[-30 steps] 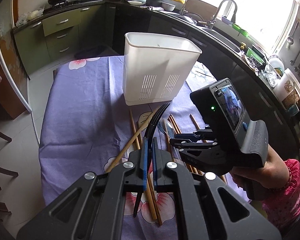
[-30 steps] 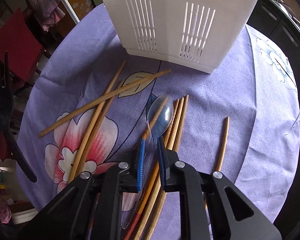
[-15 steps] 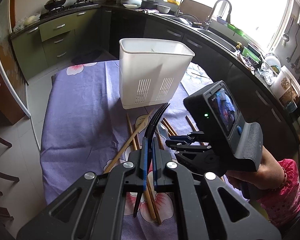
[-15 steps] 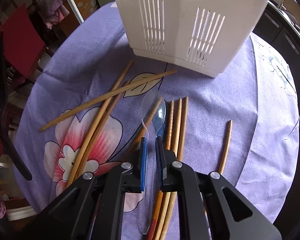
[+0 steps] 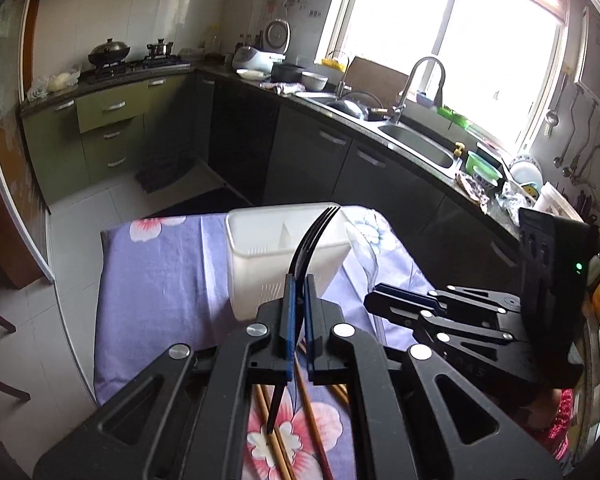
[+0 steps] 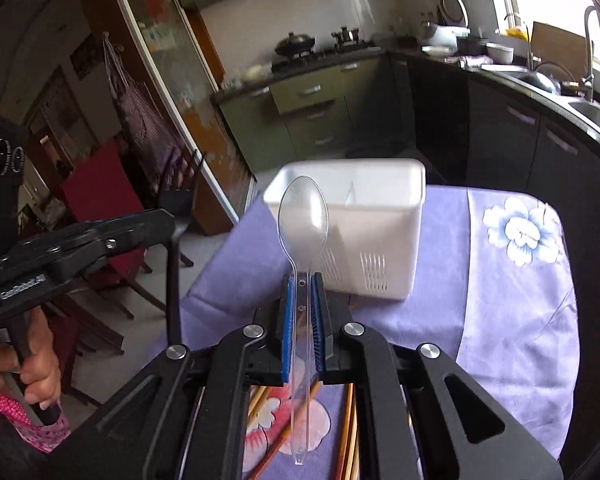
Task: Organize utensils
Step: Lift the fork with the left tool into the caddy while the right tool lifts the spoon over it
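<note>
My left gripper [image 5: 298, 280] is shut on a black plastic fork [image 5: 310, 236], tines up, in front of the white utensil holder [image 5: 260, 264]. My right gripper [image 6: 302, 280] is shut on a clear plastic spoon [image 6: 303, 216], bowl up, held above the table before the same holder [image 6: 380, 232]. The holder looks empty inside and has a divider. Several wooden chopsticks [image 5: 312, 420] lie on the purple flowered tablecloth [image 5: 156, 280] under both grippers; they also show in the right wrist view [image 6: 346, 432]. The right gripper shows in the left wrist view [image 5: 400, 304].
The table's far edge is just behind the holder. Dark kitchen cabinets and a sink [image 5: 416, 144] run along the right. A red chair [image 6: 100, 200] stands to the left of the table. The left gripper shows at the left of the right wrist view [image 6: 168, 220].
My right gripper has shut on the clear spoon and lifted it off the table, tilting up. My left gripper, still holding the fork, has also risen and tilted up.
</note>
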`<state>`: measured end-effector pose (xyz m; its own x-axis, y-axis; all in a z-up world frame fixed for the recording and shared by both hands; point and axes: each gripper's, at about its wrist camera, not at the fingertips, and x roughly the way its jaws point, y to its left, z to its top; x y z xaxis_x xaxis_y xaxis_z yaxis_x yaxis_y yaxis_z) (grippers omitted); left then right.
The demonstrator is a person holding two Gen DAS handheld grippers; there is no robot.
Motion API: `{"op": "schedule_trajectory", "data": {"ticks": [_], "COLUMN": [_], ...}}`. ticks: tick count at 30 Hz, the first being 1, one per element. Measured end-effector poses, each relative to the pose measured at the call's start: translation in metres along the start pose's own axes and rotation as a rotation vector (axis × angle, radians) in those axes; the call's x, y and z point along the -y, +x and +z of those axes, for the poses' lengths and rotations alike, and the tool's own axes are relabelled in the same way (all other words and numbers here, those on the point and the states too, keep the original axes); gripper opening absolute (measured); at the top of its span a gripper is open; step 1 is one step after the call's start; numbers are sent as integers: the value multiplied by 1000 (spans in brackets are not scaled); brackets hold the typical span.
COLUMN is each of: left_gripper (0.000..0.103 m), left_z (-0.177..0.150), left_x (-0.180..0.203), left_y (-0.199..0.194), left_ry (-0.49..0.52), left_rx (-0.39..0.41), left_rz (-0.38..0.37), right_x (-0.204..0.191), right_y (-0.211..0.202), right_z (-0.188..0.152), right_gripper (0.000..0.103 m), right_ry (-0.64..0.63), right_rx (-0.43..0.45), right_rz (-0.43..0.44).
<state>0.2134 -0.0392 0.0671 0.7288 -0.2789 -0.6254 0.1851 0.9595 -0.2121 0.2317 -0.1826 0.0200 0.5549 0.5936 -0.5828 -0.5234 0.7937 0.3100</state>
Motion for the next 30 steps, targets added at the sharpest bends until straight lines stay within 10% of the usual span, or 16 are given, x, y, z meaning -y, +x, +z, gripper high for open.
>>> {"op": "schedule_trajectory", "data": {"ticks": [15, 30], "left_gripper": [4, 4], "left_z": [76, 28], "left_x": [1, -12], "left_y": [56, 105], "left_ry": [-8, 45], "left_rx": [376, 253], "left_rz": [23, 68], "right_x": [22, 61], "right_y": [-18, 62], "right_z": [101, 99], "right_gripper": [9, 9], "right_ry": [-55, -79], "right_rx": [395, 388], "right_rz": [-149, -227]}}
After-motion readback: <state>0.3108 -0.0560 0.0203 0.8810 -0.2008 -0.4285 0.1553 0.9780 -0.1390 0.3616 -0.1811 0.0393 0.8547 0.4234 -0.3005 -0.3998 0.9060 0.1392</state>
